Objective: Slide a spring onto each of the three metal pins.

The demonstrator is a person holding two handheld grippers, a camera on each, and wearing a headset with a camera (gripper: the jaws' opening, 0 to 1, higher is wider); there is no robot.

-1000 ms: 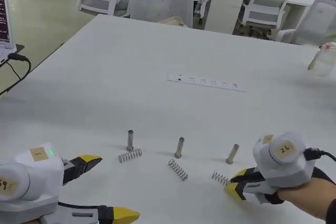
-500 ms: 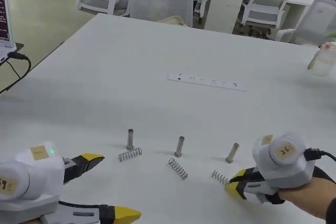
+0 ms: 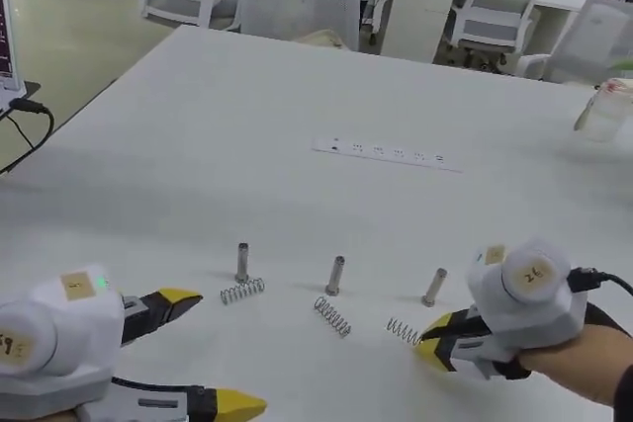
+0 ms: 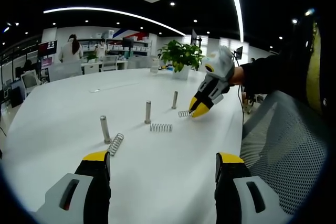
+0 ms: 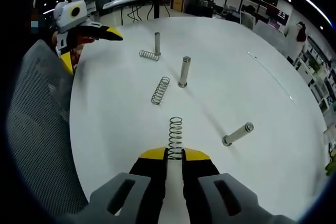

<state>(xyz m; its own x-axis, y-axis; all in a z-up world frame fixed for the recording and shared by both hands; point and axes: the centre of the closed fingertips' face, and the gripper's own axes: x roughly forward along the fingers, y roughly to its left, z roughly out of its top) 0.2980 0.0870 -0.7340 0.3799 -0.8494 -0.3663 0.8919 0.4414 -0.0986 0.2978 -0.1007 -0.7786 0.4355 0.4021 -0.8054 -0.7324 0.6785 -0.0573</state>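
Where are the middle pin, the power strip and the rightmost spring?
middle pin (image 3: 336,276), head view, mid-shaft.
power strip (image 3: 388,154), head view, centre of top face.
rightmost spring (image 5: 175,135), right gripper view, middle coils.

Bare table (image 3: 297,96) is left ahead of the wide-spread left gripper (image 4: 163,161) as far as the first pin (image 4: 105,129) and the first spring (image 4: 115,144) just beside its base, both ahead to its left; beyond them the way is barred by the middle spring (image 4: 161,127) and middle pin (image 4: 148,112), with open gaps between. Straight ahead of the right gripper (image 5: 175,156) the path is taken by the third spring (image 5: 175,135), pinched at its near end by the jaws; the third pin (image 5: 237,134) is met ahead to its right, and free surface is seen beyond up to a power strip (image 3: 388,153)
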